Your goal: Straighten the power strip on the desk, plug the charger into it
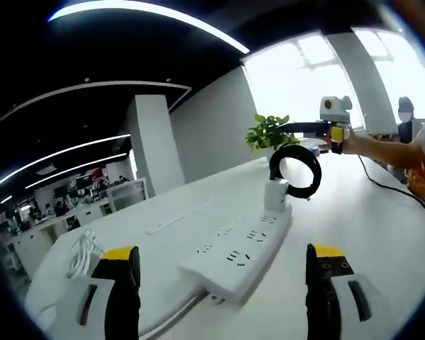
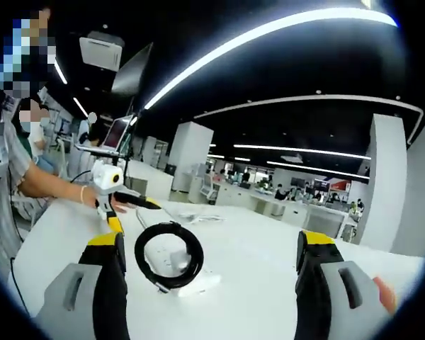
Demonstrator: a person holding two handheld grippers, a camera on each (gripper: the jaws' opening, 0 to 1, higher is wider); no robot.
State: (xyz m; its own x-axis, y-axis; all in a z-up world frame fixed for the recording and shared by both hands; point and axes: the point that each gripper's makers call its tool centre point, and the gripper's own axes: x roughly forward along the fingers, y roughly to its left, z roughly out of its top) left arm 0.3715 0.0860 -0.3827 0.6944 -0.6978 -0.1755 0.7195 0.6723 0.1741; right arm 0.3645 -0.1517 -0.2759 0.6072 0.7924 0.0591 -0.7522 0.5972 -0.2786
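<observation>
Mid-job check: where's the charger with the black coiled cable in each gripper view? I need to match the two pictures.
Left gripper view: the charger stands plugged in at the far end of the power strip, right of centre, the coiled cable looping above it.
Right gripper view: the charger sits lower left of centre, seen through the cable loop, near the left finger.
Shared landmark: the black cable loop on the white desk.
</observation>
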